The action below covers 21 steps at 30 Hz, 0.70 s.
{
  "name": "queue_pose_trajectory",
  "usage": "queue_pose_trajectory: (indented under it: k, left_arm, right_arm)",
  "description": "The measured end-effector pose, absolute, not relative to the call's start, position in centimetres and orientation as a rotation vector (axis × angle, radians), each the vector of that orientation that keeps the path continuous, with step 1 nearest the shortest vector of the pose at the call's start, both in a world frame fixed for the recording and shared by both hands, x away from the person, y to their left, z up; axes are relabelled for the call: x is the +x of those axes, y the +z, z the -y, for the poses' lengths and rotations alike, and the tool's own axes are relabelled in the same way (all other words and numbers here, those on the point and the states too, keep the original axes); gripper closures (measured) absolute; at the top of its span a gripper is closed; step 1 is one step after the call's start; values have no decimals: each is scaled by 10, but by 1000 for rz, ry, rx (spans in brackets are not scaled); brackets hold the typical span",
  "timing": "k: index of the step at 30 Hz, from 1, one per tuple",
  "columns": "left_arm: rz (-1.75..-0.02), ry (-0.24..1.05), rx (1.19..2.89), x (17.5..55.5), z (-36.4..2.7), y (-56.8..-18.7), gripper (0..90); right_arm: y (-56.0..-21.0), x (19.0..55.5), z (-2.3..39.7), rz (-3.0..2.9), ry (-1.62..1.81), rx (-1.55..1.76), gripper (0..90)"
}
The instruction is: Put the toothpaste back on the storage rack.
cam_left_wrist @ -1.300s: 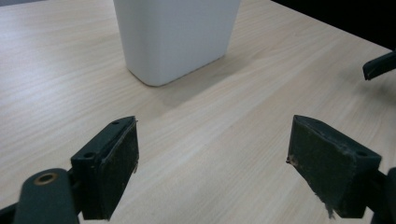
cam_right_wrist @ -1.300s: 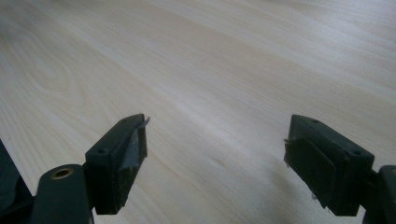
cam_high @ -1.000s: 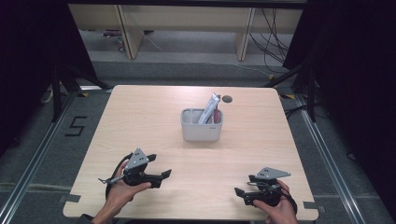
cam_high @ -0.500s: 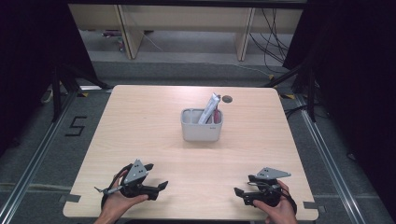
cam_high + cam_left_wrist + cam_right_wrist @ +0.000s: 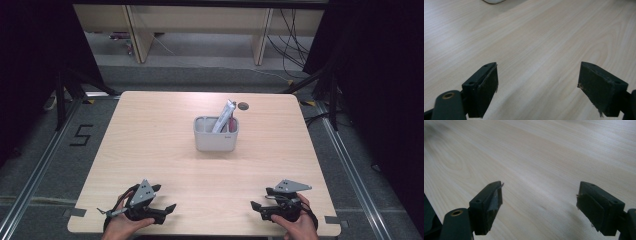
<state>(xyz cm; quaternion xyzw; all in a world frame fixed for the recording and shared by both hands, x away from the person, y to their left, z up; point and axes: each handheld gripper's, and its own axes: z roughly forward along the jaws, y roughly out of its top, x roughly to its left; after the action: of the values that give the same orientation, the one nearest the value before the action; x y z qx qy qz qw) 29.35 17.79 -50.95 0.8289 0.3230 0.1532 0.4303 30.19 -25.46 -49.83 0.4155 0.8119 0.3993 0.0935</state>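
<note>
A grey bin (image 5: 215, 134) stands upright near the middle of the wooden table (image 5: 150, 135), with a silver and pink tube (image 5: 224, 116) leaning out of its right side. My left gripper (image 5: 164, 198) rests at the front left edge, held by a hand, open with nothing between its jaws. My right gripper (image 5: 261, 199) lies at the front right edge in the other hand, also open and holding nothing. In the left gripper view the gripper (image 5: 537, 87) has bare wood between its pads. In the right gripper view the gripper (image 5: 539, 207) likewise frames bare tabletop.
A small dark round hole (image 5: 243, 106) sits in the table behind the bin. The bin's base (image 5: 494, 1) peeks in at the top of the left gripper view. Metal rails and dark floor surround the table; a "5" mark (image 5: 81, 135) lies on the floor at left.
My left gripper has drawn back toward the front edge of the table and now lies lower in the hand. The right gripper has stayed where it was.
</note>
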Motion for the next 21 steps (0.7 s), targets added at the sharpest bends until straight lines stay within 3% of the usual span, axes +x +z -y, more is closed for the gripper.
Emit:
queue_pose_trajectory:
  k: [21]
  left_arm:
    - [-776, 391, 2121, 279, -175, -512, 163]
  right_arm:
    - [-498, 300, 251, -2423, 1174, 1210, 209]
